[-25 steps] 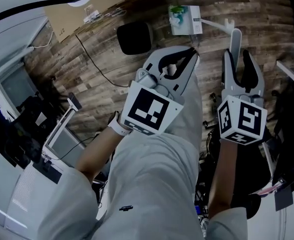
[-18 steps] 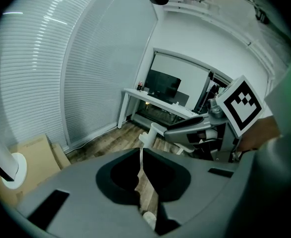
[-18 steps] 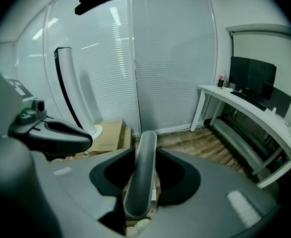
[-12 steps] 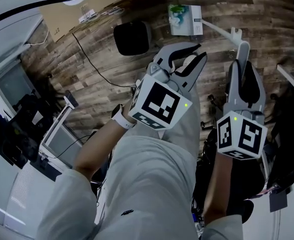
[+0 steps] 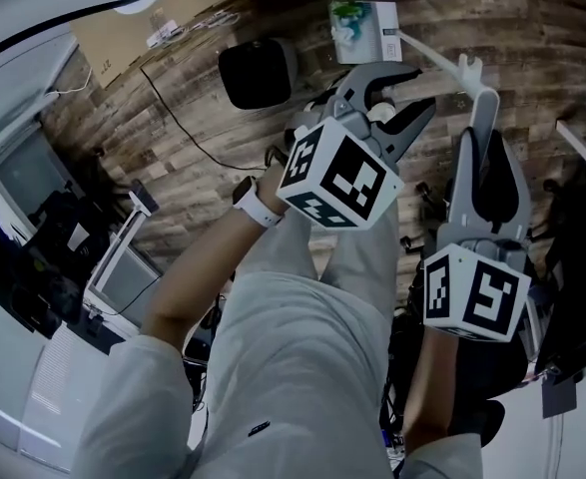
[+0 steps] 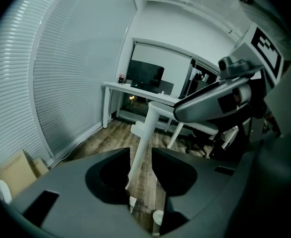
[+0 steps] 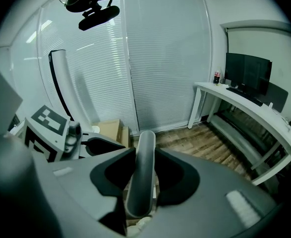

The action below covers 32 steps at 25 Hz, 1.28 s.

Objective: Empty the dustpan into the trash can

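- Head view puts the dustpan (image 5: pixel 364 30) at the top of the frame: a white pan with green litter in it, over the wooden floor (image 5: pixel 532 28). You cannot tell whether it rests on the boards or hangs just off them.
- The trash can (image 5: pixel 258 73), the black tub to the pan's left, stands near it but apart. The pan is not over its mouth, so nothing looks tipped yet.
- The long white handle (image 5: pixel 480 98) runs from the pan back to your right claw (image 5: pixel 484 148). Its jaws have just been closing and clamp the tube, with a pad on either side of it in the right gripper view.
- Your left claw (image 6: pixel 140 155) has just been opening. Its jaws stand apart with the handle's lower run showing between them, and neither pad presses on it.
- By its looks the pan is light, stiff plastic, but the long handle makes it a lever. It will likely swing and twist in a single grip, and a smooth round tube can roll between the pads.
- A second hold below the side clip (image 6: pixel 138 129), nearer the pan, should steady it. Keep the pan level until it is over the can, since the loose litter would probably slide out.
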Each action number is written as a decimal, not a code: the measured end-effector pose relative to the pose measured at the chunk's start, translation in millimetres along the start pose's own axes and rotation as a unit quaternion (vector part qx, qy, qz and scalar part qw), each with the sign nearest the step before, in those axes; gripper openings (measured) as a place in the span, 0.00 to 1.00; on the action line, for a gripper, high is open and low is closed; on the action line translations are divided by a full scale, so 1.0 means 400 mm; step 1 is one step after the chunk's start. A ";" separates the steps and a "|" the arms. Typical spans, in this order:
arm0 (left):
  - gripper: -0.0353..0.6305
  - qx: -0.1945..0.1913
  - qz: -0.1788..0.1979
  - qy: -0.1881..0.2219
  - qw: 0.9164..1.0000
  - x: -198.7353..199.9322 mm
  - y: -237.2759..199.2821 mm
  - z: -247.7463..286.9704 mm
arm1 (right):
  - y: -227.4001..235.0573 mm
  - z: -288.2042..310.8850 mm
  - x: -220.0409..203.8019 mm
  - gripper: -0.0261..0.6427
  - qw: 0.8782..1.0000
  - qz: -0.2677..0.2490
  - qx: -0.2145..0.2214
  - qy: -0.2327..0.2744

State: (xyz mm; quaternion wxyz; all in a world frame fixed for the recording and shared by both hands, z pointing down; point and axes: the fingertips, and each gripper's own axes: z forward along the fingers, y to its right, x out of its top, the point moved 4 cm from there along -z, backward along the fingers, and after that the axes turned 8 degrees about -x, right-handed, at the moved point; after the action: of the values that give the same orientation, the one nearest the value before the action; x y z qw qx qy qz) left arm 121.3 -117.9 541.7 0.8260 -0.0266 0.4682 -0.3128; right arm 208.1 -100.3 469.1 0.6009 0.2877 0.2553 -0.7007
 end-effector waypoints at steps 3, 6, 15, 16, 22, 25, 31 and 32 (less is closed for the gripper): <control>0.25 -0.006 0.014 -0.002 1.000 0.002 -0.005 0.041 | 0.006 -0.001 0.001 0.23 1.000 0.002 -0.001 -0.001; 0.29 -0.021 0.031 -0.003 0.999 -0.001 -0.005 0.082 | 0.015 -0.002 0.000 0.23 1.000 0.007 -0.001 -0.002; 0.30 -0.035 0.075 -0.017 0.996 -0.015 0.001 0.163 | 0.027 -0.011 -0.015 0.23 1.000 0.010 0.010 -0.001; 0.30 -0.037 0.084 -0.019 0.996 -0.013 0.005 0.171 | 0.030 -0.014 -0.018 0.23 1.000 0.011 0.010 -0.001; 0.19 -0.028 0.146 -0.044 0.988 -0.023 0.004 0.220 | 0.032 -0.014 -0.022 0.23 1.000 0.019 0.015 -0.003; 0.18 -0.026 0.137 -0.030 0.990 -0.018 0.008 0.226 | 0.043 -0.015 -0.023 0.23 0.999 0.029 0.019 0.000; 0.18 -0.009 0.125 -0.021 0.992 -0.020 0.024 0.211 | 0.040 -0.034 -0.024 0.23 0.999 0.019 0.031 0.007; 0.18 -0.006 0.119 -0.018 0.993 -0.018 0.027 0.210 | 0.041 -0.038 -0.022 0.23 0.999 0.018 0.031 0.010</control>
State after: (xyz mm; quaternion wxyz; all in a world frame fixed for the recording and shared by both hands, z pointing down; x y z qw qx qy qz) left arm 190.2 -126.2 590.6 0.8655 0.0185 0.4551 -0.2087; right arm 226.7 -85.9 464.5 0.6014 0.3176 0.2342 -0.6947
